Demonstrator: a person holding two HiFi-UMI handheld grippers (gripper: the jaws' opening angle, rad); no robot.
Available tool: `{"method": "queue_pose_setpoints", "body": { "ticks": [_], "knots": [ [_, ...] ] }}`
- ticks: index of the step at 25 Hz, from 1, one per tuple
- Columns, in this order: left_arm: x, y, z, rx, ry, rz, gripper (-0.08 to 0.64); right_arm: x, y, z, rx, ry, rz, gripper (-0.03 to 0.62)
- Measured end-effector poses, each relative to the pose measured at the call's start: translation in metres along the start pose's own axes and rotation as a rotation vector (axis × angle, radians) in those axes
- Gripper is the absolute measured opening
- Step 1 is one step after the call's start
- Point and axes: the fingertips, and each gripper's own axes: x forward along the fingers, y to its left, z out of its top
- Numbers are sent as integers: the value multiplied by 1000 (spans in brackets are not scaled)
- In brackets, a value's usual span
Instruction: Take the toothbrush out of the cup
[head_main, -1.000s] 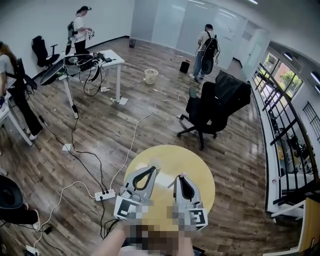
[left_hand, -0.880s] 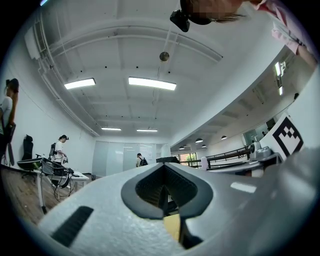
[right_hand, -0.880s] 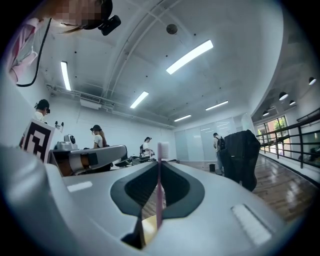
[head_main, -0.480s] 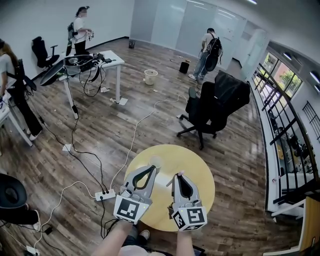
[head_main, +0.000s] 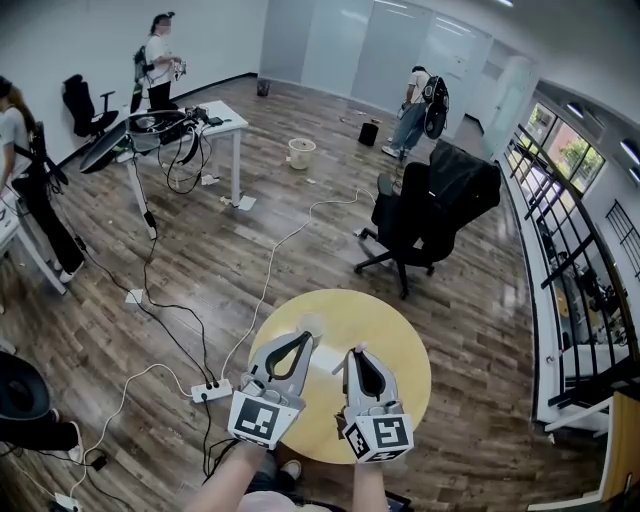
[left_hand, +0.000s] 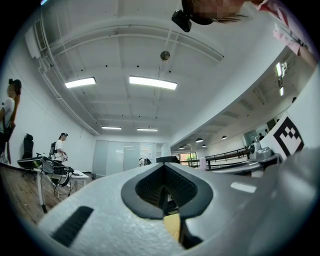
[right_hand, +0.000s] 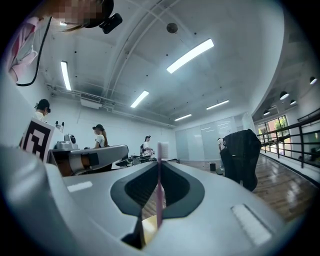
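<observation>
Toothbrush (right_hand: 159, 185) is the prize here, and we'll get down to it, but take it from the wide shot first. The round yellow table (head_main: 400, 340) fills the bottom of the head view, with a black office chair (head_main: 430, 215) well beyond it on the wood floor. Both tools hang over the near half of that tabletop, side by side, close in to the person's body.

On the left, the left gripper (head_main: 306, 337) has its jaws drawn together. Its own view shows only a dark seam between the pads and nothing I can pick out in there. Just past its tip sits a small pale shape (head_main: 310, 322). It may be the cup, but it's too small to call.

Now the right gripper (head_main: 358, 351), and this is the one doing the work! Its jaws are clamped on the thin pink handle, and you can see that plainly in the right gripper view. The brush stands upright between the pads, white bristle head poking up above the tips.

Why hold it like that? My read is that a low pinch on the handle lets the bristle end stay clean and lets the brush lift straight up. No cup wall shows around the brush, so I'd judge it out already. The left tool, parked alongside, looks placed to steady whatever stayed behind.
</observation>
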Motion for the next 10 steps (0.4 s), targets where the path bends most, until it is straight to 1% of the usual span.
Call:
{"method": "queue_pose_setpoints", "body": {
  "ticks": [10],
  "knots": [
    [-3,4,-3,-26,10,21,-5,0,0,2,3,-3,4,18]
  ]
}}
